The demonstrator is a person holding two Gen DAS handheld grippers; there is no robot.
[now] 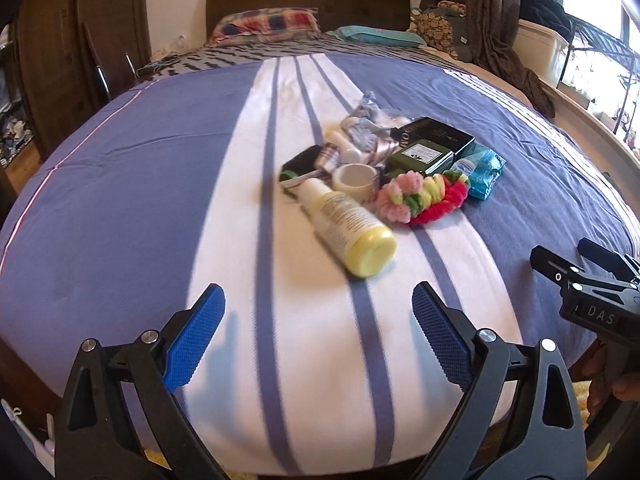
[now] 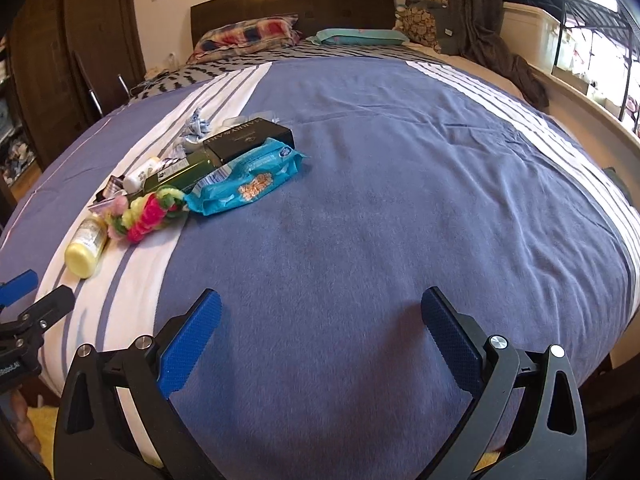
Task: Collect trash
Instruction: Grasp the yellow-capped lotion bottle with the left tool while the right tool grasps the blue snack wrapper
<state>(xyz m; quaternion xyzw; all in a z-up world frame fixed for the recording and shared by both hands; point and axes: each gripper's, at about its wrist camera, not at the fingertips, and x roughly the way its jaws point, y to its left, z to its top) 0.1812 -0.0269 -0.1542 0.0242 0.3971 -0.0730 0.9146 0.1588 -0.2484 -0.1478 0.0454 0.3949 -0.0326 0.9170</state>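
Blue wrapper (image 2: pixel 248 184) lies on the bed (image 2: pixel 400 200) at the right edge of the pile, beside the scrunchies (image 2: pixel 150 210). I judge it light, crinkly, slippery; better pinch one flat end. Both my left gripper (image 1: pixel 318 332) and right gripper (image 2: pixel 320 330) stand wide, empty.

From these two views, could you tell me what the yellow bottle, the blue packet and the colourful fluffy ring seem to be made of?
Yellow bottle: probably plastic, smooth with a soft sheen. Blue packet: thin plastic film, glossy and crinkled. Fluffy ring: looks like soft fabric or yarn, matte and fuzzy.
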